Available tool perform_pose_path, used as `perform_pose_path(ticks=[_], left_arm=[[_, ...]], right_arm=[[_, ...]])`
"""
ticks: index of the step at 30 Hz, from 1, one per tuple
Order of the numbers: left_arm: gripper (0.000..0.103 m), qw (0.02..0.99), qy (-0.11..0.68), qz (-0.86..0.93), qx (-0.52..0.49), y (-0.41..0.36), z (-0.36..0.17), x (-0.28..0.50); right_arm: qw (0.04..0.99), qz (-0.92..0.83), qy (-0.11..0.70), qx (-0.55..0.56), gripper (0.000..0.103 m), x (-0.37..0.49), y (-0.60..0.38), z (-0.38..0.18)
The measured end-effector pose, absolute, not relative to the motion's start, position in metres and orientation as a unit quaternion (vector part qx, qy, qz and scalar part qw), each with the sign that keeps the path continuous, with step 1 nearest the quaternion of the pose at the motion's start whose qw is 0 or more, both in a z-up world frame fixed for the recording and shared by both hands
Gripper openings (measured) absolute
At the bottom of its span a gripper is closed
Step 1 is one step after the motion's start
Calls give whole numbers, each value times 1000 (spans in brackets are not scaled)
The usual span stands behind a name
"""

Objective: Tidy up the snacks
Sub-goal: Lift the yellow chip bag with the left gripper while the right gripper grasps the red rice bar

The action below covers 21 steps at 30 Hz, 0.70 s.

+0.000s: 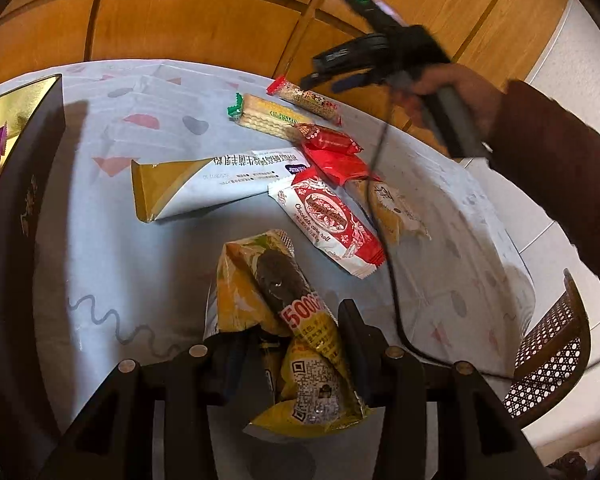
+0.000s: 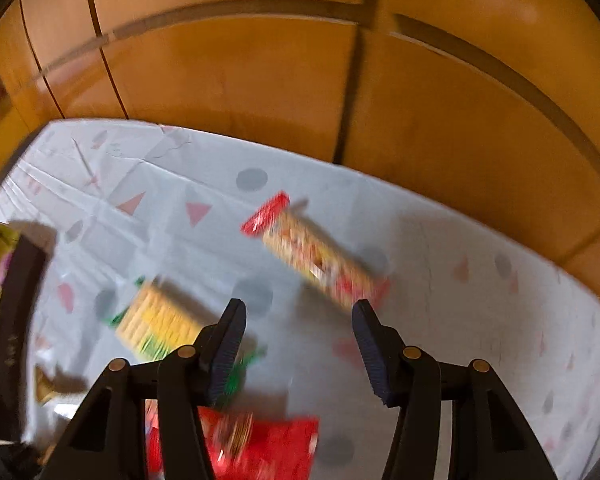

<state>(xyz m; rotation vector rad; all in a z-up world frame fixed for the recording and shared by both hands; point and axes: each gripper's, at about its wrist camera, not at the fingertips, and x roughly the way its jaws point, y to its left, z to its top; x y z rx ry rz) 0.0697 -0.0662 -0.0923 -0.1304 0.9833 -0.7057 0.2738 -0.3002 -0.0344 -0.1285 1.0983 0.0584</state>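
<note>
My left tongs (image 1: 284,344) clamp the yellow snack packet (image 1: 296,360) to carry it; my right tongs (image 2: 298,344) hang apart, empty, above the red-ended cracker pack (image 2: 320,256) beyond the red wrappers (image 2: 260,448).

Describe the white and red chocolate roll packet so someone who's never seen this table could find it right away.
Start at the table with the pale patterned cloth and find the heap of snacks toward its right side. The chocolate roll packet lies at the near end of that heap, just below the plain red wrappers. It alone is white with a red ornate panel and the words "Chocolate core roll".
</note>
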Motion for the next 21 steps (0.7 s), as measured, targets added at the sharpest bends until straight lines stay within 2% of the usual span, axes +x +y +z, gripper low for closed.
perform_pose_path(ticks=[6, 7, 8, 11, 16, 21], left_arm=[[45, 818, 464, -333, -68, -64, -93, 71], [45, 818, 464, -332, -69, -64, -93, 71], [45, 818, 464, -332, -69, -63, -93, 71], [45, 819, 463, -331, -69, -64, -93, 70], [45, 821, 461, -329, -67, -65, -93, 70], [45, 825, 460, -320, -68, -66, -93, 69]], right_arm=[[824, 32, 552, -120, 58, 315, -289, -62], [824, 24, 550, -130, 55, 317, -290, -64], [822, 16, 555, -128, 41, 318, -293, -67], [826, 20, 554, -103, 33, 308, -302, -63], [816, 1, 570, -99, 31, 259, -326, -59], [793, -31, 607, -46, 32, 187, -372, -53]])
